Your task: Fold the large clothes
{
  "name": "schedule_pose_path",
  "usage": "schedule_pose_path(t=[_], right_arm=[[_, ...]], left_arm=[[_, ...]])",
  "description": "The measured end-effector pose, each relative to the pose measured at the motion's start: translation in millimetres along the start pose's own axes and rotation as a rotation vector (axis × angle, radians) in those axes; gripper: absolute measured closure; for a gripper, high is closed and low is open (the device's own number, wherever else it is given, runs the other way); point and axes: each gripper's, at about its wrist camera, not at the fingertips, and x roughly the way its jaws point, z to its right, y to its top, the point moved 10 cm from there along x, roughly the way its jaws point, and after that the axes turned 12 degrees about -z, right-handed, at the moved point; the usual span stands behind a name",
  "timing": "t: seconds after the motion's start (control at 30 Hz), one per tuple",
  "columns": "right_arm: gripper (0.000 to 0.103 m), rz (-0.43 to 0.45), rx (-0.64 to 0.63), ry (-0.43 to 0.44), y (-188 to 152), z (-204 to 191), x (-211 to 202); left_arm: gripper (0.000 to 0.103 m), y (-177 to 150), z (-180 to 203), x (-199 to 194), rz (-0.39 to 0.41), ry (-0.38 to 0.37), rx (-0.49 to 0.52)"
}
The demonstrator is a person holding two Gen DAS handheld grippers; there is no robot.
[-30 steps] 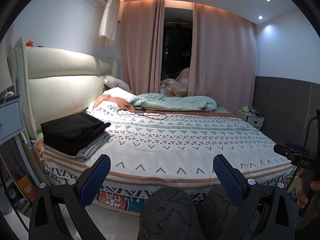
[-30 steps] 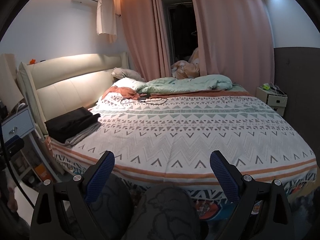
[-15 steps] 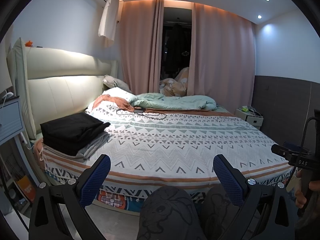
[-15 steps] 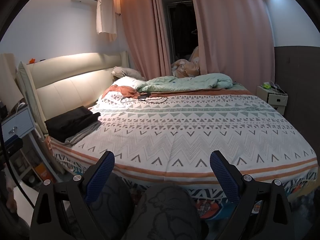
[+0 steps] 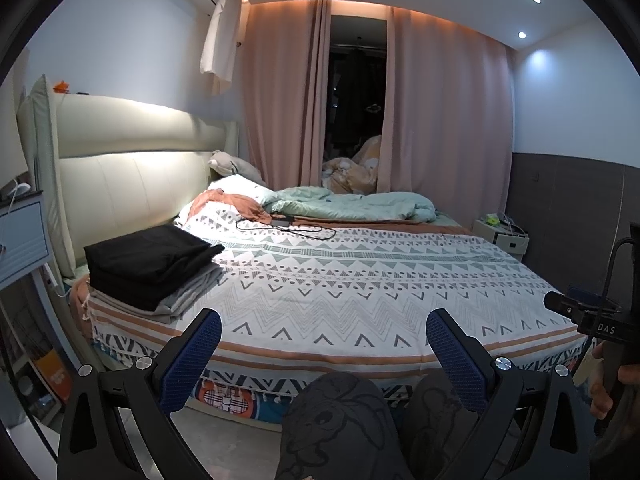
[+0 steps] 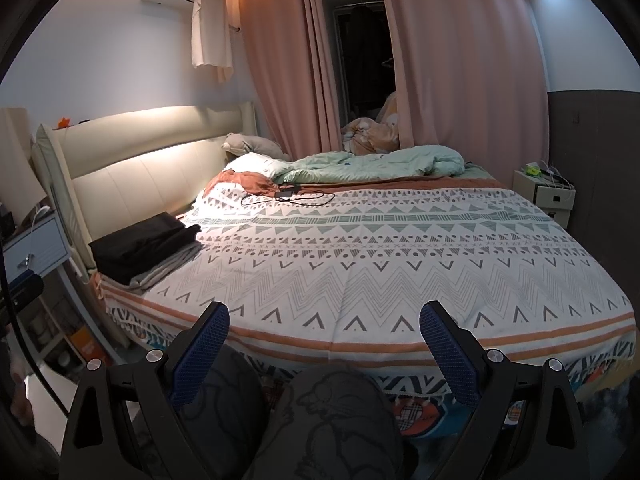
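Observation:
A folded black garment [image 5: 148,260] [image 6: 140,246] lies on top of a folded grey one [image 5: 188,294] [image 6: 168,268] at the near left corner of the bed. My left gripper [image 5: 323,334] is open and empty, held in front of the bed's near edge, well away from the stack. The right gripper [image 6: 323,328] is also open with nothing between its blue pads. The bed [image 5: 360,292] [image 6: 380,264] carries a white cover with grey zigzags and orange stripes. A person's knees in dark patterned trousers [image 5: 340,420] [image 6: 332,416] sit below both grippers.
A mint duvet [image 5: 352,206] [image 6: 376,162], an orange cloth [image 5: 232,204] and a black charger cable [image 5: 288,228] [image 6: 292,196] lie at the far side. Bedside cabinets stand left [image 5: 22,236] and right [image 5: 502,234] [image 6: 548,196]. The right hand's device [image 5: 592,320] shows at the left view's edge.
Both views have shifted only slightly; the bed sits a little lower in the right wrist view. Grippers stay open and the clothes have not moved.

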Motion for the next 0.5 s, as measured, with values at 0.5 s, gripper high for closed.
schedule_pose_path(t=[0.5], right_arm=[[0.007,-0.010,0.004,0.000,-3.4,-1.1,1.9]], left_arm=[[0.001,-3.2,3.5,-1.7,-0.008,0.013,0.008]])
